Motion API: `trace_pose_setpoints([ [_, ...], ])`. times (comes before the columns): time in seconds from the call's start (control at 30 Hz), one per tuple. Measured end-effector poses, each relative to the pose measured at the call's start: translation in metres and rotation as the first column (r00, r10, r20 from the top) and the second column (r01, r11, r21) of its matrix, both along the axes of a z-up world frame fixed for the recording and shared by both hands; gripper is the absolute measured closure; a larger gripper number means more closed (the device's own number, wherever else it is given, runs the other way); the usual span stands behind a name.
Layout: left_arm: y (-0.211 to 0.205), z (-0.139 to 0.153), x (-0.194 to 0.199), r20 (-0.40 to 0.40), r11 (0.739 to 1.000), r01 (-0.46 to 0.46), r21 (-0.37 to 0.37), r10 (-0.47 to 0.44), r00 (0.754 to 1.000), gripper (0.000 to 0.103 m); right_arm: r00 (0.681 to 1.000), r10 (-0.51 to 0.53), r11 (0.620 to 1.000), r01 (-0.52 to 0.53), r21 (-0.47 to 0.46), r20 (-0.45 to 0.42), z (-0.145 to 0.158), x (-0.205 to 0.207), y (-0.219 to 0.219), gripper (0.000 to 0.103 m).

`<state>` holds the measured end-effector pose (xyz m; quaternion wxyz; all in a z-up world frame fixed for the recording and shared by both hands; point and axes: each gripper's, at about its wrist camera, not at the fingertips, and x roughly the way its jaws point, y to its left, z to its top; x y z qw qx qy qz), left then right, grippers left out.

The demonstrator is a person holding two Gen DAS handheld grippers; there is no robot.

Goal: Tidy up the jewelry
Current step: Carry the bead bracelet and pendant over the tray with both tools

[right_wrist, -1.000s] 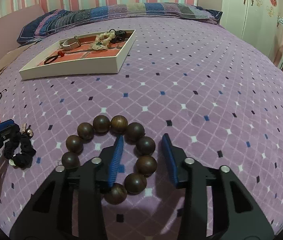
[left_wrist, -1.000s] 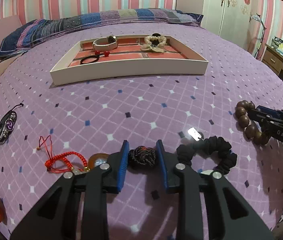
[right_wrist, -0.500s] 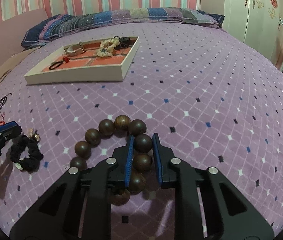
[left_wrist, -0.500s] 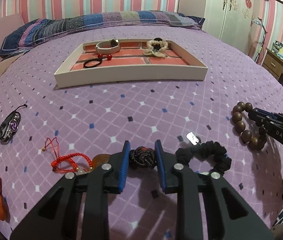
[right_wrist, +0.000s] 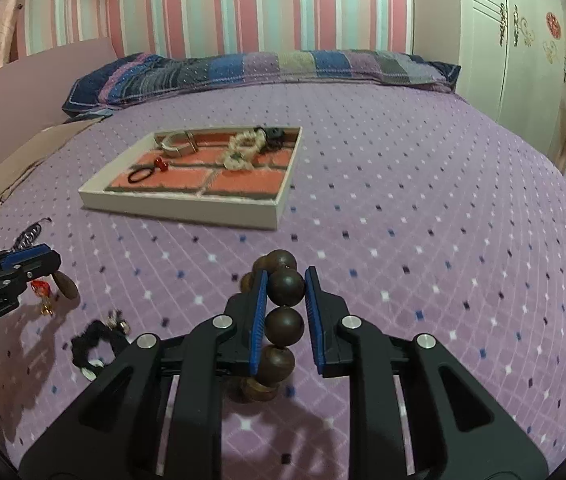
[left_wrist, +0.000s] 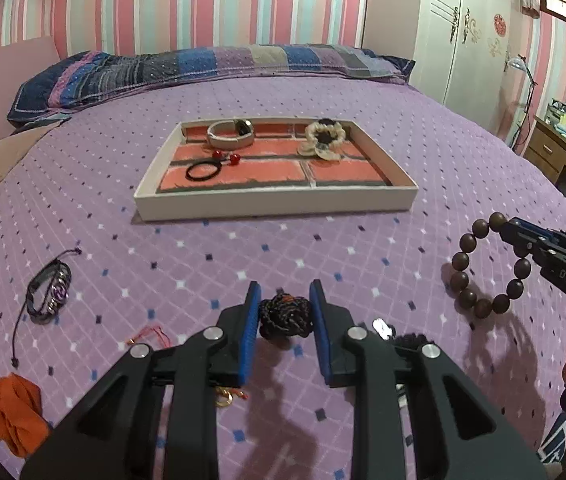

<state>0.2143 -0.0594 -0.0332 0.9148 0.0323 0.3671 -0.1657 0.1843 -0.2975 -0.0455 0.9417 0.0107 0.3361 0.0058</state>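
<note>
Operator: Bead bracelet (right_wrist: 279, 320) status?

Technician: Right gripper (right_wrist: 283, 312) fingers are closed on 1 bead; the loop hangs clear of the bed (right_wrist: 403, 200). Left gripper (left_wrist: 284, 320) fingers clamp a dark braided knot (left_wrist: 284, 316).

Operator: Failure modes?

Technician: Round beads can roll out of the pinch during travel to the tray (left_wrist: 275, 202). A swinging loop can snag the tray wall.
</note>
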Motion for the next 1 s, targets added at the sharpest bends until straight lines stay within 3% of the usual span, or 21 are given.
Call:
trace_pose_setpoints([
  [0.67, 0.006, 0.059, 0.079, 0.027, 0.998, -0.058, -0.037, 0.059, 0.998, 0.077, 0.999, 0.031, 0.999, -0.030, -0.016, 0.039, 0.054, 0.080, 0.024, 0.083],
  [1.0, 0.002, 0.058, 0.140, 0.007, 0.995, -0.096, -0.019, 0.096, 0.995, 0.077, 0.998, 0.045, 0.999, -0.044, -0.024, 0.036, 0.067, 0.148, 0.043, 0.083],
])
